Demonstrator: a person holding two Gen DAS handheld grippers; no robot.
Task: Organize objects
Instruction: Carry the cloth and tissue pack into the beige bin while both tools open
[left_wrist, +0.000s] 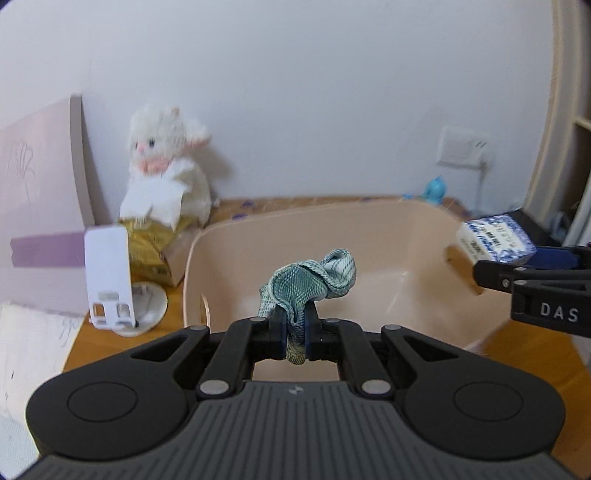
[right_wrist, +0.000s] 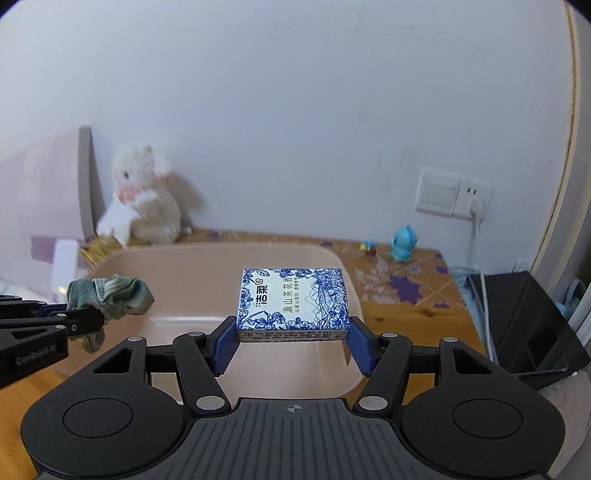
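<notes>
My left gripper (left_wrist: 294, 325) is shut on a green scrunchie (left_wrist: 310, 284) and holds it above the pink plastic basin (left_wrist: 369, 225). My right gripper (right_wrist: 293, 338) is shut on a blue-and-white tissue pack (right_wrist: 293, 301), also held above the basin (right_wrist: 192, 266). In the left wrist view the tissue pack (left_wrist: 495, 240) shows at the right, over the basin's right rim. In the right wrist view the scrunchie (right_wrist: 110, 297) shows at the left in the left gripper (right_wrist: 83, 321).
A white plush toy (left_wrist: 166, 166) sits against the wall behind a gold tissue box (left_wrist: 155, 247) and a white phone stand (left_wrist: 110, 280). A blue figurine (right_wrist: 402, 245) stands on the wooden table (right_wrist: 406, 291). A wall socket (right_wrist: 454, 194) with a cable is at the right, above a black box (right_wrist: 524, 321).
</notes>
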